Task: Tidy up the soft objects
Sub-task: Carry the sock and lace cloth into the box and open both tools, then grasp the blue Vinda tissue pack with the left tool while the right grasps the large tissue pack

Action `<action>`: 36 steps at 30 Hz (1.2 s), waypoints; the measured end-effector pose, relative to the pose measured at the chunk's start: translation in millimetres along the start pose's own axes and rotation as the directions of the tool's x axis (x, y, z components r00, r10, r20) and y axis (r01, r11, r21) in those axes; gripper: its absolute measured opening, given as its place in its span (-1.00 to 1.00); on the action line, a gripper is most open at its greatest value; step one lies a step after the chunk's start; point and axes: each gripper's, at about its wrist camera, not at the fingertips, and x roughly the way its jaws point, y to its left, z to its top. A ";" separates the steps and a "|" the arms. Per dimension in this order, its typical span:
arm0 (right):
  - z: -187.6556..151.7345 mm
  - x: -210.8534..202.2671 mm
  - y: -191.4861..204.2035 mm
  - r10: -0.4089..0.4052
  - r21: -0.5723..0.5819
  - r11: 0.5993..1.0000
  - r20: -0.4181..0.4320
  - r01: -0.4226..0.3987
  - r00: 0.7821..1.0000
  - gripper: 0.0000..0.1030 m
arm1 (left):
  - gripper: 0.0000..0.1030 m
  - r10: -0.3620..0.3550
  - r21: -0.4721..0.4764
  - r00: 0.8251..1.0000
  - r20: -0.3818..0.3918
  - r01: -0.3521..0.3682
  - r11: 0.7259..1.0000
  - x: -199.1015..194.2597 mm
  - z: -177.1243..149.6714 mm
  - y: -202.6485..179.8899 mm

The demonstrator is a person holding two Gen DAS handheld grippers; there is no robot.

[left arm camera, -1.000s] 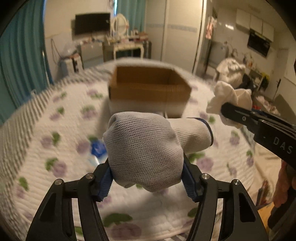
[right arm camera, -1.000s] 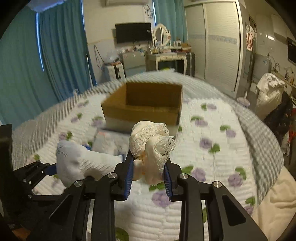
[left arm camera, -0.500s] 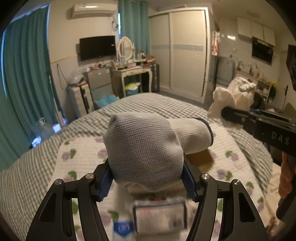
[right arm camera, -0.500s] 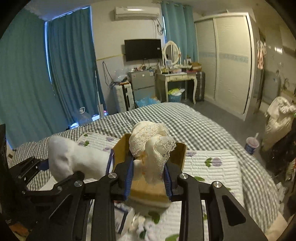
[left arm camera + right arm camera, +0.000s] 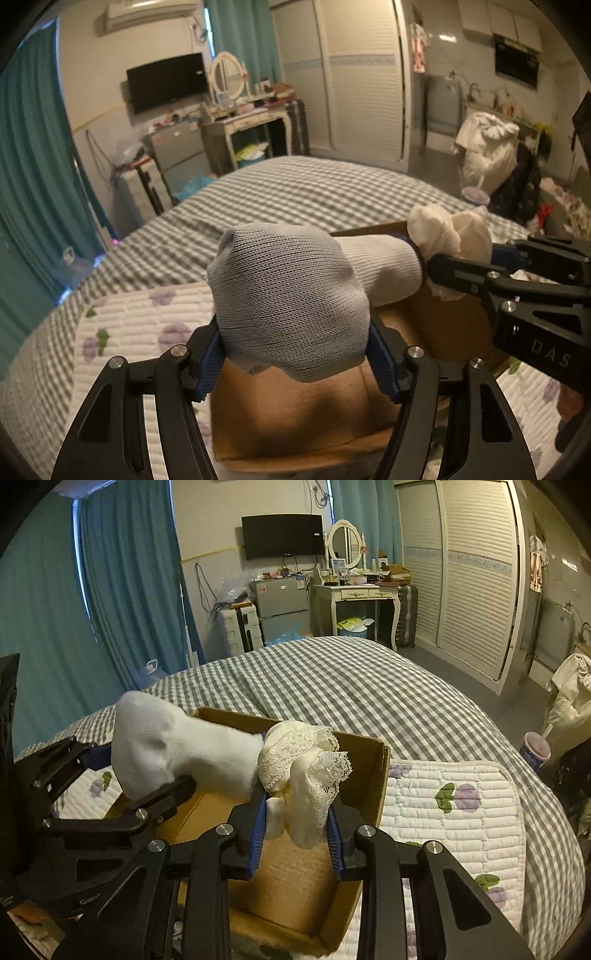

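Note:
My left gripper (image 5: 295, 354) holds a rolled grey knit sock (image 5: 288, 299) over the open cardboard box (image 5: 295, 421). Its jaws are opening, with the blue pads still against the sock's sides. The right wrist view shows that same sock (image 5: 177, 749) as white, with the left gripper (image 5: 147, 771) around it. My right gripper (image 5: 297, 827) is shut on a cream lace-trimmed sock bundle (image 5: 306, 771), also above the box (image 5: 369, 775). In the left wrist view the lace bundle (image 5: 443, 229) and right gripper (image 5: 461, 258) sit against the grey sock's cuff.
The box rests on a quilted pad with purple flowers (image 5: 461, 805), laid over a grey checked bedspread (image 5: 351, 686). Beyond the bed are teal curtains (image 5: 122, 590), a dressing table (image 5: 354, 594), a small fridge (image 5: 280, 605) and a sliding wardrobe (image 5: 472, 576).
Both grippers have travelled forward over the bed with their socks and now hang above the box, which was ahead of them before. The two bundles have come together.

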 end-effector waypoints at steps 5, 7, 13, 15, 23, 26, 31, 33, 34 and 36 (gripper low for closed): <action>2.1 -3.9 -15.0 0.004 0.062 0.998 0.015 -0.005 1.000 0.31 | 1.00 0.001 -0.053 0.998 0.058 0.002 0.999 -15.3 3.3 6.2; 6.4 -11.2 -16.0 -0.012 0.066 0.998 0.022 0.010 1.000 0.34 | 1.00 0.013 -0.045 0.998 0.064 -0.010 0.999 -24.8 9.1 4.5; 22.4 -71.8 -14.9 -0.046 0.080 0.996 0.068 0.040 0.997 0.55 | 1.00 0.048 -0.037 0.990 0.135 -0.044 0.998 -85.5 23.3 11.6; 27.4 -100.8 -7.8 -0.058 0.063 0.997 0.094 0.052 0.994 0.65 | 1.00 0.051 -0.044 0.985 0.168 -0.044 0.998 -118.6 26.3 16.1; 21.9 -212.8 43.9 -0.063 -0.022 0.997 0.175 0.068 0.982 1.00 | 1.00 0.114 -0.042 0.967 0.228 -0.108 0.993 -216.3 3.8 34.8; 4.1 -234.9 68.2 -0.047 -0.055 0.997 0.182 0.058 0.982 1.00 | 1.00 0.130 -0.050 0.969 0.212 -0.122 0.991 -229.6 -15.8 45.1; -44.6 -228.1 98.5 -0.016 -0.074 0.997 0.148 0.027 0.989 1.00 | 1.00 0.153 -0.070 0.977 0.148 -0.144 0.987 -221.1 -54.3 58.0; -65.6 -210.1 109.5 -0.018 -0.086 0.996 0.123 0.029 0.992 1.00 | 1.00 0.157 -0.082 0.981 0.111 -0.149 0.985 -205.1 -77.4 64.0; -75.8 -198.4 115.5 -0.013 -0.098 0.995 0.104 0.024 0.995 1.00 | 1.00 0.157 -0.085 0.982 0.100 -0.149 0.985 -198.7 -87.9 65.2; -97.0 -166.4 127.0 -0.004 -0.124 0.992 0.040 0.009 0.999 1.00 | 1.00 0.172 -0.087 0.983 0.071 -0.166 0.982 -181.1 -110.2 67.8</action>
